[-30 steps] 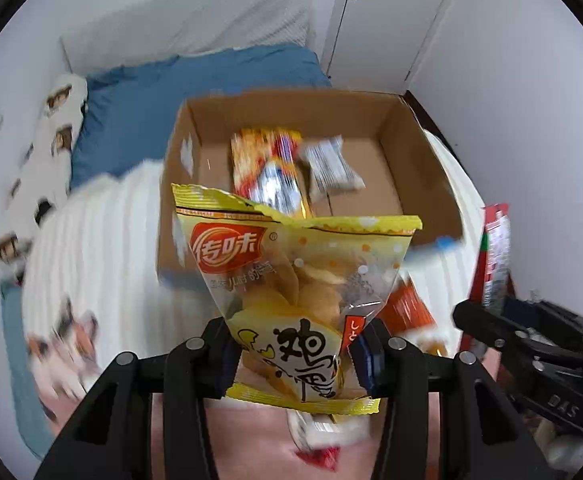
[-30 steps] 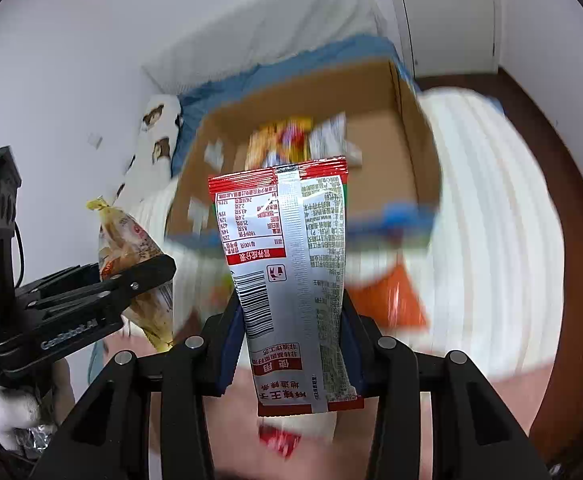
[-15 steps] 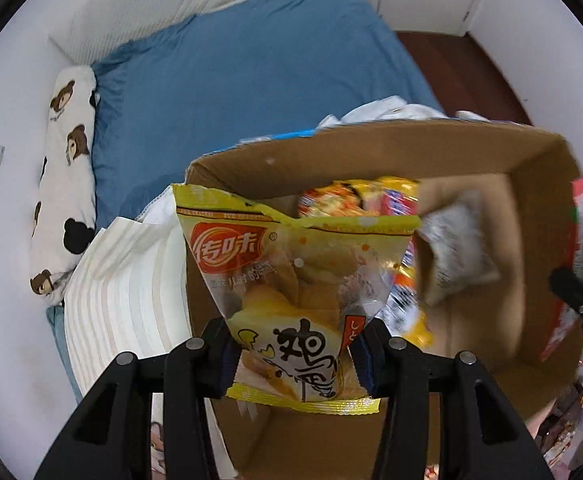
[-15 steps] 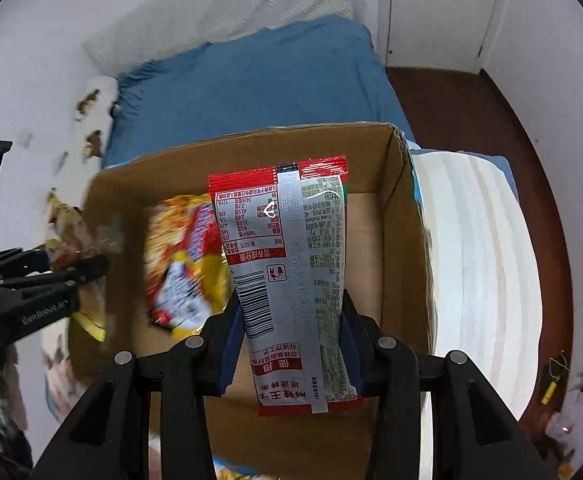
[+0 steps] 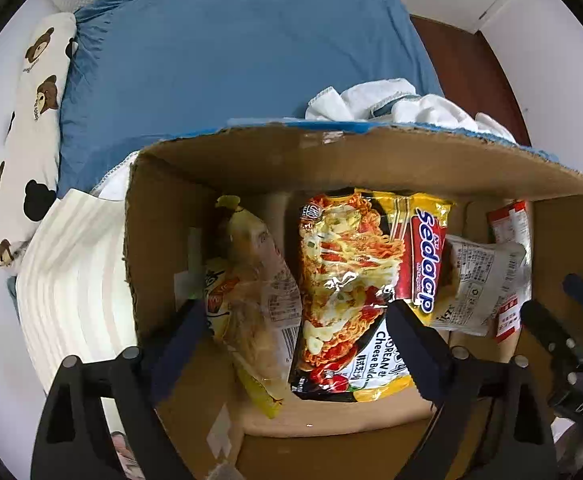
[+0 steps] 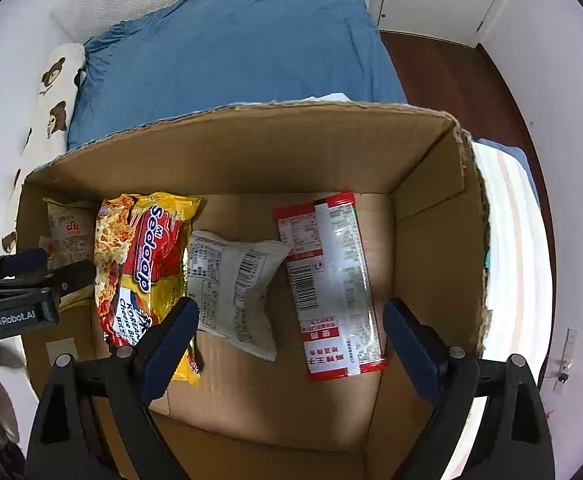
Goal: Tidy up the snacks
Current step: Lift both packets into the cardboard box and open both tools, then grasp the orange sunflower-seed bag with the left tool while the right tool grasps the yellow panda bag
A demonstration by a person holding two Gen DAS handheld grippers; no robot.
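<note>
While both claws, left claw (image 5: 297, 332) and right claw (image 6: 291, 330), have just been opening and stand empty, we see the chips bag (image 5: 251, 304) and the red packet (image 6: 329, 284) lying inside the cardboard box (image 6: 291, 148).

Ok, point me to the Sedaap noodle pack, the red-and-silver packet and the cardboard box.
Sedaap noodle pack (image 5: 355, 280): left wrist view, middle of the printed front.
Red-and-silver packet (image 6: 331, 284): right wrist view, middle of the silver back panel.
Cardboard box (image 6: 251, 152): right wrist view, inner face of the far wall.

Brown cardboard box (image 6: 251, 152), blue bedsheet (image 6: 231, 40), yellow-red noodle packet (image 5: 363, 280), bear-print pillow (image 5: 31, 120)
</note>
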